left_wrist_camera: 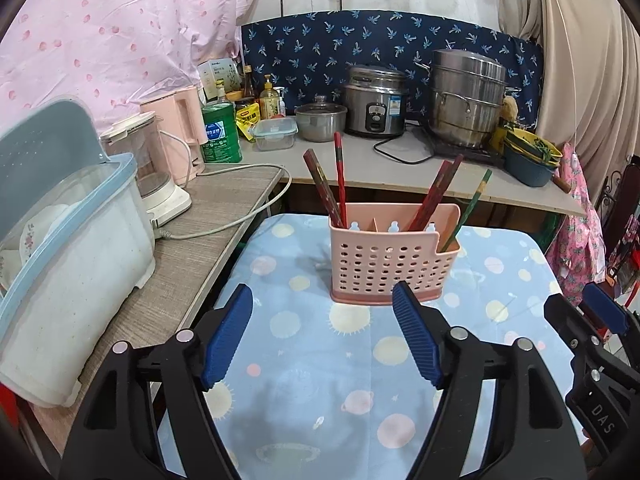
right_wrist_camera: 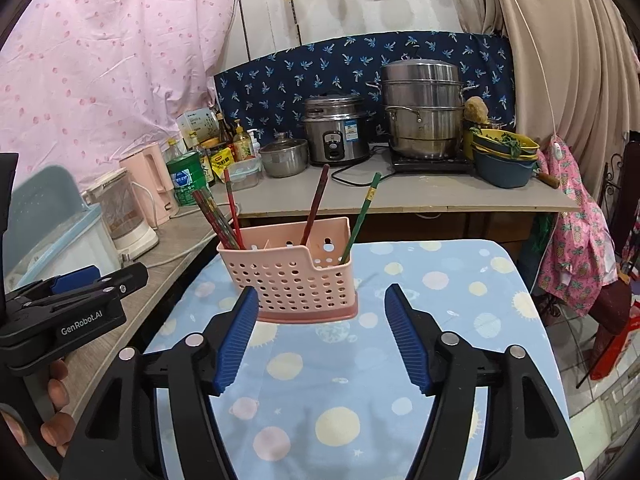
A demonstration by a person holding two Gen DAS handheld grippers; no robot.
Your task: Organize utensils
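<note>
A pink perforated utensil holder (left_wrist_camera: 386, 256) stands upright on the blue planet-print tablecloth (left_wrist_camera: 320, 360); it also shows in the right wrist view (right_wrist_camera: 292, 276). Red chopsticks (left_wrist_camera: 340, 178) lean in its left compartment, red ones (left_wrist_camera: 434, 192) in the middle, and a green chopstick (left_wrist_camera: 472, 208) in the right one. My left gripper (left_wrist_camera: 322, 300) is open and empty, just in front of the holder. My right gripper (right_wrist_camera: 320, 300) is open and empty, also just in front of the holder (right_wrist_camera: 292, 276). The green chopstick (right_wrist_camera: 362, 212) shows in the right wrist view too.
A white dish bin (left_wrist_camera: 72, 264), a glass kettle (left_wrist_camera: 152, 176) and a pink kettle (left_wrist_camera: 180, 136) stand on the wooden side table at left. The back counter holds a rice cooker (left_wrist_camera: 376, 100), a steel steamer pot (left_wrist_camera: 466, 96), bottles and stacked bowls (left_wrist_camera: 528, 156).
</note>
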